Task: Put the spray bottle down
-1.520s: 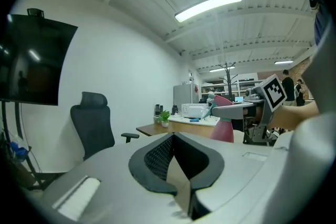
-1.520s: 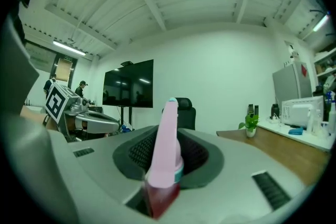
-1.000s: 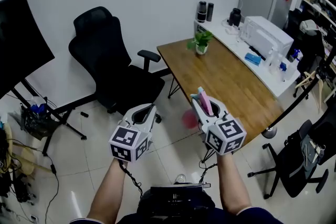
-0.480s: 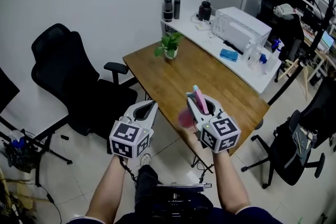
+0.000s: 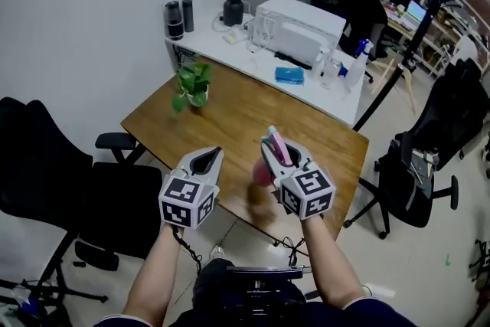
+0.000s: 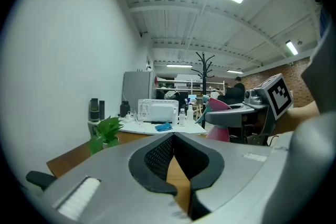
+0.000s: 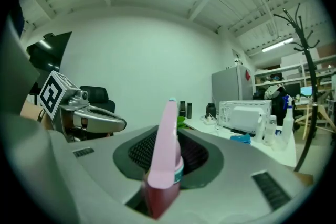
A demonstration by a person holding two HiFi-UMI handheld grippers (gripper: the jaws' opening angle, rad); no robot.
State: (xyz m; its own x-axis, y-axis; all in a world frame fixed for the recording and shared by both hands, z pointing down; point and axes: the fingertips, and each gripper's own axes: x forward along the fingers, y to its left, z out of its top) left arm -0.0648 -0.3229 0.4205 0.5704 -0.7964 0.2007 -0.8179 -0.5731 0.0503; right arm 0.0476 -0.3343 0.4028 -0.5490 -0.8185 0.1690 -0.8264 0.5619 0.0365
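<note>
My right gripper is shut on a pink spray bottle. The bottle's long pink head sticks up between the jaws, and its darker pink body hangs below them. In the right gripper view the spray bottle stands upright between the pads. It hangs above the near edge of a wooden table. My left gripper is level with it to the left, its tips together and nothing between them. In the left gripper view the left gripper points at the table, with the spray bottle off to the right.
A potted plant stands at the table's far left corner. Behind is a white counter with a white appliance, a blue cloth and bottles. Black office chairs stand at left and right.
The view has swung round and both grippers have moved to the wooden table, which now lies right under them. The right gripper still holds the spray bottle; the left stays shut.
</note>
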